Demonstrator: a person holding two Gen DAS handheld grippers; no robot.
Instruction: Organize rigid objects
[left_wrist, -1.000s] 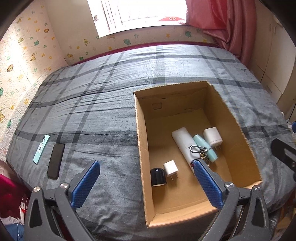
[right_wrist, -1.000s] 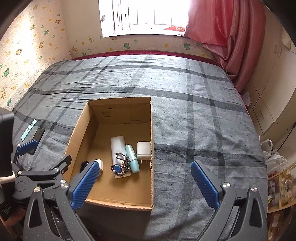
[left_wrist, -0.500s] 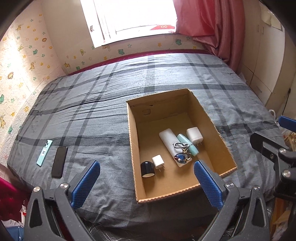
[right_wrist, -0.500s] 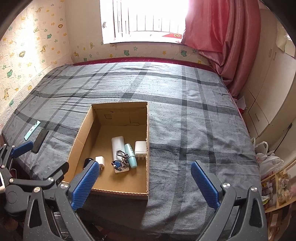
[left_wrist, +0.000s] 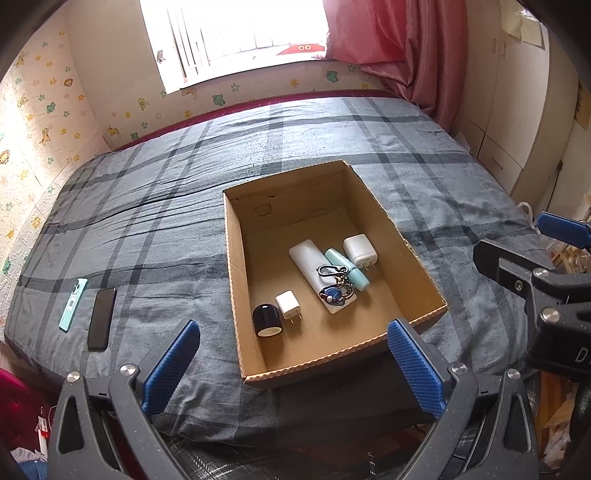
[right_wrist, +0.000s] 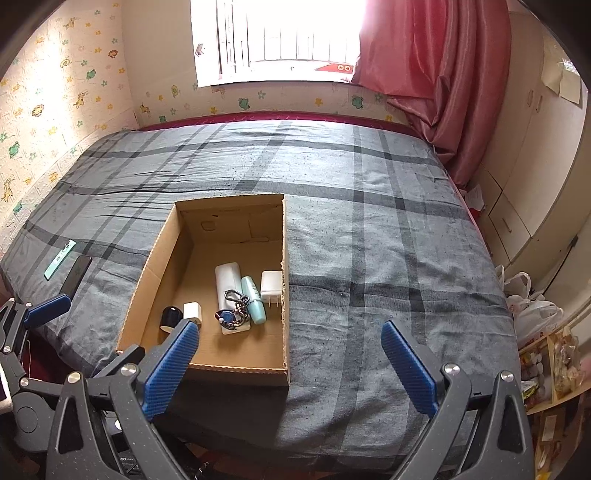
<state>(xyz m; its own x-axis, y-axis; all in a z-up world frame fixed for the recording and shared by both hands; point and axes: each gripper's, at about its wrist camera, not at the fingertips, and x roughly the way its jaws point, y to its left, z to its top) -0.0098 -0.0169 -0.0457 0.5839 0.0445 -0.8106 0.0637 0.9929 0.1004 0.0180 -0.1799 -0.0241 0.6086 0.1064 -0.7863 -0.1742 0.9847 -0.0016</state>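
An open cardboard box (left_wrist: 391, 225) (right_wrist: 159, 254) lies on the grey plaid bed (left_wrist: 166, 236). Inside it are a white power bank (left_wrist: 306, 254), a teal tube (left_wrist: 351, 269), a key ring with a carabiner (left_wrist: 334, 291), two white chargers (left_wrist: 360, 249) (left_wrist: 288, 302) and a black round item (left_wrist: 266, 320). My left gripper (left_wrist: 293, 365) stands open over the bed's near edge, in front of the box, holding nothing. My right gripper (right_wrist: 291, 365) is open too, back from the box's near right corner, with nothing between its fingers.
A teal phone (left_wrist: 73, 303) and a black phone (left_wrist: 101, 317) lie on the bed near its left edge. A pink curtain (right_wrist: 436, 74) and white cabinets (right_wrist: 524, 177) stand at the right. Plastic bags (right_wrist: 532, 306) sit on the floor by the bed.
Both grippers have pulled back and up from the box, so more of the bed and room shows. Both stay open. The items in the box have not moved.
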